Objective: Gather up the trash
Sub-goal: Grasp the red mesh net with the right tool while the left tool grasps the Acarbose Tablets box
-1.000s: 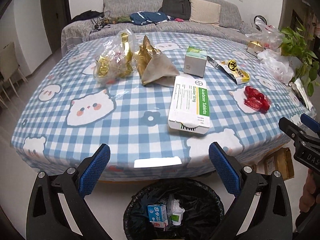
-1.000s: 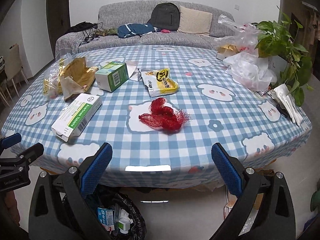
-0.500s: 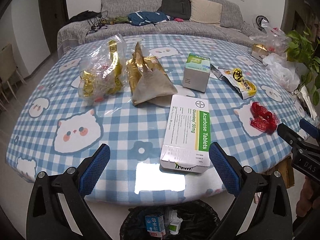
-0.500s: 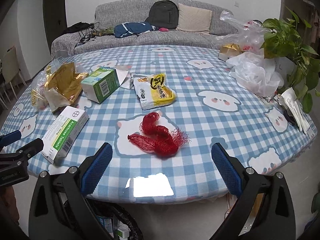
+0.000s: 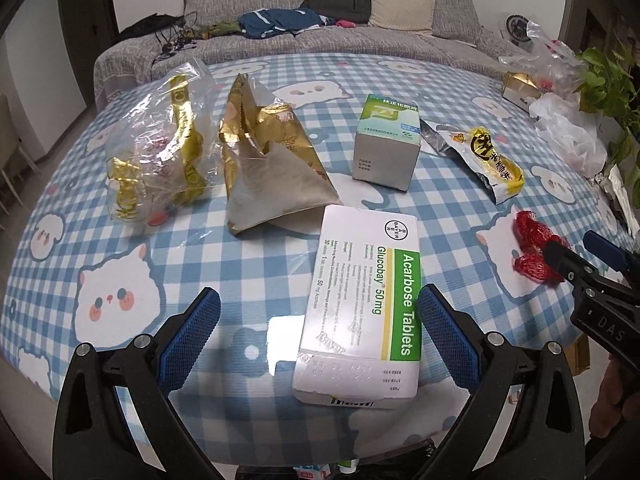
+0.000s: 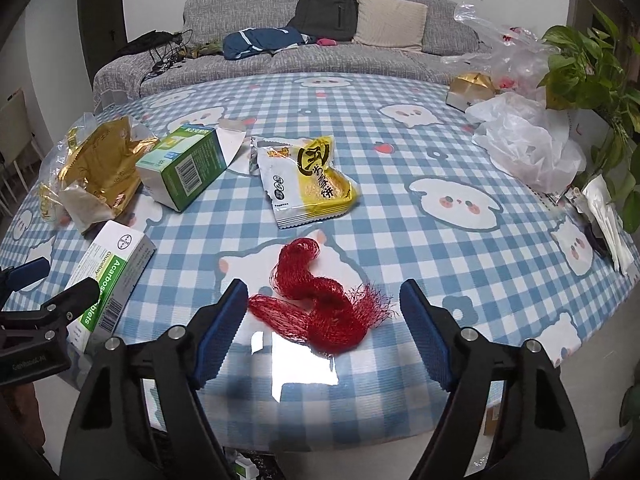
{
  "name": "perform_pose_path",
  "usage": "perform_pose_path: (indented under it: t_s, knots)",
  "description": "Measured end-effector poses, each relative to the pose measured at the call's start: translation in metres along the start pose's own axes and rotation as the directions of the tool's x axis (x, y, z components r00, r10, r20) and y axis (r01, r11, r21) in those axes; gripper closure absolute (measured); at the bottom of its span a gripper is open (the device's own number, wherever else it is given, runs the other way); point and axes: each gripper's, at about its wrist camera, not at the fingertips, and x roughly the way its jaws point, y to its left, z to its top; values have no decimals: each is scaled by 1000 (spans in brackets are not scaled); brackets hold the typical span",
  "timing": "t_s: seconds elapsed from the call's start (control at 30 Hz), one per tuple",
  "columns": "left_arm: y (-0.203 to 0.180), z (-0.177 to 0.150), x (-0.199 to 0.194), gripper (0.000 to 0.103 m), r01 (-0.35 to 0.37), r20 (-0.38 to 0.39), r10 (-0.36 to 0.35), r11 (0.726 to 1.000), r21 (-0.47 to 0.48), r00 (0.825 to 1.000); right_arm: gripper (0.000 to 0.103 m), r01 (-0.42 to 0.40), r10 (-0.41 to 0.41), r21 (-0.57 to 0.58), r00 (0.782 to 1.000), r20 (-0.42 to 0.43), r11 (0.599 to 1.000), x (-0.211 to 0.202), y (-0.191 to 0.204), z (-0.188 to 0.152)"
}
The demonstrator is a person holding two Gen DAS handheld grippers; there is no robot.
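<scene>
A white and green tablet box (image 5: pixel 366 304) lies on the checked tablecloth; my left gripper (image 5: pixel 318 322) is open, its jaws on either side of the box's near end. The box also shows in the right wrist view (image 6: pixel 110 276). A red mesh net (image 6: pixel 324 304) lies between the open jaws of my right gripper (image 6: pixel 324 312); it also shows in the left wrist view (image 5: pixel 534 246). Further back lie a yellow snack wrapper (image 6: pixel 310 182), a green and grey carton (image 5: pixel 388 140), a torn gold bag (image 5: pixel 266 160) and a clear bag with gold print (image 5: pixel 158 152).
The table's near edge (image 5: pixel 240 436) is just below both grippers, with a bin's contents (image 6: pixel 244 468) peeking under it. White plastic bags (image 6: pixel 528 144) and a potted plant (image 6: pixel 592 64) crowd the right side. A sofa (image 6: pixel 280 48) stands behind the table.
Both grippers have moved forward and up over the table edge. The tablet box now lies between the left jaws and the red net between the right jaws. The bin has dropped nearly out of view.
</scene>
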Motion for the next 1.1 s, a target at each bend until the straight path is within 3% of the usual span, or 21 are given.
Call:
perform_pose_path:
  t_s: [0.23,0.47,0.73,0.87,1.1]
  knots:
    - [-5,2,9,8,11,-6,-11,1000,12,1000,44,-5,5,-10,999,-45,1000,18,6,-1]
    - [-11,3,6,22,34,-7,-34,999,15,999,57,-10,9,-5,998,-66,1000,24,7,-2]
    - [-19,-1,16,23,40,-28,-39,999,26,999,73,-6,6,-12,998,-67,1000,23,8,-4]
    - [-19,-3,16,43,34,-28,-33,999,29,999,81,-7,6,-11,998,-66,1000,22,8,-4]
    - [-17,-5,12,44,51,-21,-51,999,18,998,85,-4,4,1,998,-58,1000,20,7,-5]
